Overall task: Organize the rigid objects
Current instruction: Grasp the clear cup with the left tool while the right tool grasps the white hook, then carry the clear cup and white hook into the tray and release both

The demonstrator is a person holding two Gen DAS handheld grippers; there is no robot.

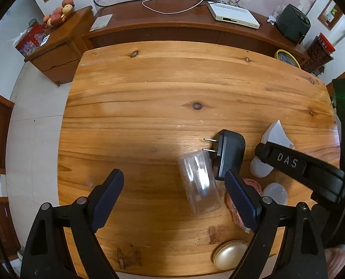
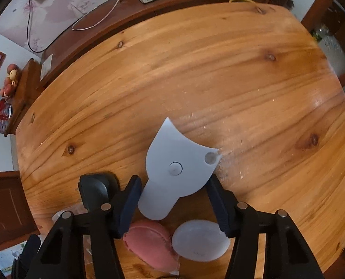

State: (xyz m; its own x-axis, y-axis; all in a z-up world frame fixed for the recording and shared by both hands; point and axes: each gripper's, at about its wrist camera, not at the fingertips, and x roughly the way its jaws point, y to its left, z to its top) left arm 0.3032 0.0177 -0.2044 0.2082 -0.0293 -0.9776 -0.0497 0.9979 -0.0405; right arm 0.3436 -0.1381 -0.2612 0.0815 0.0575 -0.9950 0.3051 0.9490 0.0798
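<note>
Small objects lie clustered on the wooden table (image 1: 149,93). A clear plastic cup (image 1: 199,184) lies on its side beside a black plug adapter (image 1: 228,153). My left gripper (image 1: 173,187) is open above the table, its right finger over a pink oval piece (image 1: 253,183). A gold oval case (image 1: 229,254) sits near the front edge. In the right wrist view a flat white scraper (image 2: 174,169) lies between the fingers of my open right gripper (image 2: 173,191). The pink oval piece (image 2: 152,244) and a white oval soap (image 2: 200,239) lie below it. The adapter (image 2: 95,190) is at left.
A dark wooden sideboard (image 1: 172,26) runs behind the table with a white set-top box (image 1: 232,14), cables and a black appliance (image 1: 293,22). A small cabinet (image 1: 58,53) with fruit stands at far left. The right gripper's body (image 1: 300,167) reaches in from the right.
</note>
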